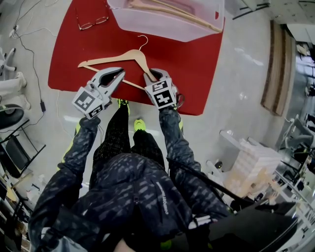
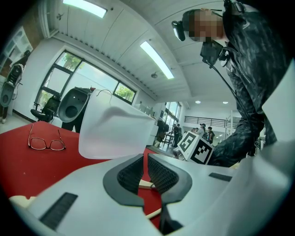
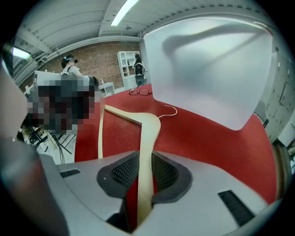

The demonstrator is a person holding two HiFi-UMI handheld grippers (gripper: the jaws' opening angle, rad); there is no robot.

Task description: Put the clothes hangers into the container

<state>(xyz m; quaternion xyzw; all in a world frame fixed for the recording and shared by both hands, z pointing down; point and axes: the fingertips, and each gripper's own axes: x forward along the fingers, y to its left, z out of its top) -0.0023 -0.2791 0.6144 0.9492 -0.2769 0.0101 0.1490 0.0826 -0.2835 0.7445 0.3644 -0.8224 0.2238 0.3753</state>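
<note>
Pale wooden clothes hanger with a thin wire hook (image 1: 118,57): lay flat on the red rectangular mat (image 1: 197,64), hook pointing far, just near of the translucent pale plastic container (image 1: 162,28) at the mat's far edge, with another wooden hanger (image 1: 172,14) already inside. Was clamped by the right gripper (image 3: 140,171), ribbed dark pads closed on the right sloping arm, a little way down from the neck. Was not held by the left gripper (image 2: 144,173): jaws apart by a narrow gap, nothing pressed, only a short piece of the lower bar showing beyond them. Looked to be at the pick-up stage, with the lift and the carry toward the far side not yet done. Called for a firm squeeze before any lift, given the off-centre grip and the likely droop and swing of the long left arm. Would have paid to raise it level, clear the container's near wall, then lower it alongside the one inside. Worth keeping clear of the thin-framed spectacles (image 1: 92,22) at the far left of the mat.
</note>
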